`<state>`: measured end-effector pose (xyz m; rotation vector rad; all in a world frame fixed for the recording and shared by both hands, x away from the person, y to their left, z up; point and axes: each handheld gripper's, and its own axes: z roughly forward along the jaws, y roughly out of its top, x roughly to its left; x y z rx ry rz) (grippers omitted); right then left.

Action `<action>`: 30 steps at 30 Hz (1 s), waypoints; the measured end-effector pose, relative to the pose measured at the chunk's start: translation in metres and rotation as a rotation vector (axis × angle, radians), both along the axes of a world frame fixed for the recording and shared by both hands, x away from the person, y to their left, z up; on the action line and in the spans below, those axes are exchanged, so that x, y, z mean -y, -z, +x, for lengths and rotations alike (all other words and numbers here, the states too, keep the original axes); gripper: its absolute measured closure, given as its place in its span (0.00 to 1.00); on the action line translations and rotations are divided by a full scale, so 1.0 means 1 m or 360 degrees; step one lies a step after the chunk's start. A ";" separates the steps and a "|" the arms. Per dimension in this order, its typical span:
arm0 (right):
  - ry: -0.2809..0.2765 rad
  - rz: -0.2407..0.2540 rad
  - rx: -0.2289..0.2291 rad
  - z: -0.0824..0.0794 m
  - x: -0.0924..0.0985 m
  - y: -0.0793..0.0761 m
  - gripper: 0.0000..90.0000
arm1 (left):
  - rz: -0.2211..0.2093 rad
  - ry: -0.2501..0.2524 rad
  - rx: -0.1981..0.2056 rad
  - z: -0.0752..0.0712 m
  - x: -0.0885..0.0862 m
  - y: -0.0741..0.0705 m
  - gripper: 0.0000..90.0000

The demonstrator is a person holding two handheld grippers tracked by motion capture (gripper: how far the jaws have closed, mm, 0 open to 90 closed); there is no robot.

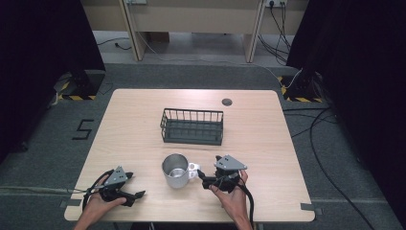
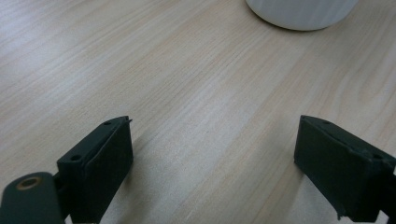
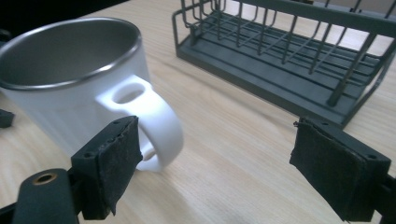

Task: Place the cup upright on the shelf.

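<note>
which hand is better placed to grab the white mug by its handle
Right. The right hand-held gripper is open with the handle of the white, steel-lined mug just ahead of its jaws. The left hand-held gripper, also open, sits farther off, on the mug's side away from the handle.

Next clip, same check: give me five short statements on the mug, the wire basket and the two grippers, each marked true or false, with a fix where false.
1. The mug stands upright on the table. True.
2. The mug sits inside the wire basket. False: it stands on the table, nearer the person than the basket.
3. The right gripper is clamped on the mug's handle. False: its jaws are wide apart, and the handle lies by one jaw, ungripped.
4. The left gripper is open with only bare table between its jaws. True.
5. The basket holds a plate. False: nothing shows inside it.
</note>
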<state>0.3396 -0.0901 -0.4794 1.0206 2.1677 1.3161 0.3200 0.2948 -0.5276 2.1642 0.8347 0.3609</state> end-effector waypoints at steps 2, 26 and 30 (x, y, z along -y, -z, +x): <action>-0.0030 0.0017 0.0006 -0.002 -0.001 -0.002 0.17 | 0.0000 0.0000 0.0001 0.000 0.000 0.000 0.12; -0.0420 0.0126 0.0118 -0.004 -0.048 -0.018 0.17 | -0.0001 0.0000 0.0001 0.000 0.000 0.000 0.12; -0.0444 0.0129 0.0103 -0.001 -0.055 -0.016 0.17 | -0.0001 0.0000 0.0001 0.000 0.000 0.000 0.12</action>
